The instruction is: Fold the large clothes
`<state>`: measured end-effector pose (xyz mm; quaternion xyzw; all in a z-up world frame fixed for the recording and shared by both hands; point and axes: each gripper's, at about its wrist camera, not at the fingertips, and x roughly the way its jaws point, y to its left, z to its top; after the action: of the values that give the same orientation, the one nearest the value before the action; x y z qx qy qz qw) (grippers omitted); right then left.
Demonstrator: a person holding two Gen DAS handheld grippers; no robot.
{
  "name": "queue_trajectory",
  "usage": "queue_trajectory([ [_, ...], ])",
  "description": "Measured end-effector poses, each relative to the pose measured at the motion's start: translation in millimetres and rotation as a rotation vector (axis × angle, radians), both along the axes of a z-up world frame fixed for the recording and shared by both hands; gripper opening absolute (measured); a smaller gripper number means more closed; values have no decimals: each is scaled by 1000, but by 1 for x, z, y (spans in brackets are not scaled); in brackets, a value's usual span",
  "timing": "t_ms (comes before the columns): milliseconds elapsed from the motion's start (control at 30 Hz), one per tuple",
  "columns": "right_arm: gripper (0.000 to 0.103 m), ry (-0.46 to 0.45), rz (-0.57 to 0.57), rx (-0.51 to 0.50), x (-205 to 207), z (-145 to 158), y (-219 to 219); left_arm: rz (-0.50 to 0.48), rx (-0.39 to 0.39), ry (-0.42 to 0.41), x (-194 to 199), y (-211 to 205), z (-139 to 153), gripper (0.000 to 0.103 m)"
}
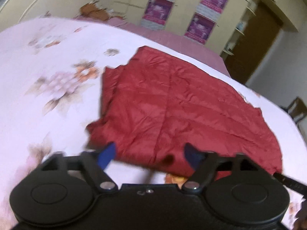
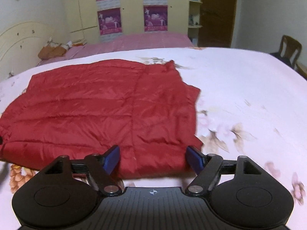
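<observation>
A red quilted jacket (image 1: 172, 103) lies flat and folded on the floral pink bedsheet (image 1: 48, 67). It also shows in the right wrist view (image 2: 96, 111). My left gripper (image 1: 149, 153) is open and empty, its blue pads above the jacket's near edge. My right gripper (image 2: 153, 157) is open and empty, its blue pads either side of the jacket's near right edge, above it.
A second bed with a pink cover (image 2: 134, 40) stands behind. A yellow wardrobe with purple posters (image 2: 132, 9) lines the back wall. A brown door (image 2: 216, 13) and a wooden chair (image 2: 289, 48) are at the right. The bedsheet (image 2: 249, 95) extends right of the jacket.
</observation>
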<state>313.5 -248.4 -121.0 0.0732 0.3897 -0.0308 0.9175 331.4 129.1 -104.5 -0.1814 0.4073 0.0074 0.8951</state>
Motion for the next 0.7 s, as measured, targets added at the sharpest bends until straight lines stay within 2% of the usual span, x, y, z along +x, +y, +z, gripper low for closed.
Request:
queue_trajectory([
  [67, 75, 42, -47, 85, -8, -2, -16, 28, -74, 34, -12, 10, -3, 83],
  [133, 75, 75, -86, 184, -14, -4, -27, 59, -181, 73, -18, 21, -13, 82],
  [200, 75, 96, -96, 272, -18, -8, -31, 72, -264, 93, -14, 28, -26, 78],
  [300, 75, 108, -105, 390, -12, -17, -32, 118, -368, 82, -1, 35, -43, 75],
  [433, 75, 58, -134, 431, 3, -19, -32, 151, -424, 37, 18, 38, -52, 74],
  [500, 75, 42, -156, 442, 13, -20, -32, 171, -432, 21, 27, 39, -54, 69],
  [533, 68, 36, -162, 447, 17, -21, -31, 186, -435, 17, 30, 40, -55, 63],
  [567, 47, 34, -163, 445, 21, -22, -29, 197, -436, 17, 32, 41, -56, 54],
  [600, 42, 37, -160, 445, 24, -23, -27, 208, -441, 21, 34, 43, -58, 50],
  [667, 26, 36, -164, 461, 29, -24, -27, 221, -447, 31, 36, 48, -58, 35],
  [700, 23, 31, -158, 454, 30, -23, -27, 220, -449, 33, 35, 50, -58, 32],
])
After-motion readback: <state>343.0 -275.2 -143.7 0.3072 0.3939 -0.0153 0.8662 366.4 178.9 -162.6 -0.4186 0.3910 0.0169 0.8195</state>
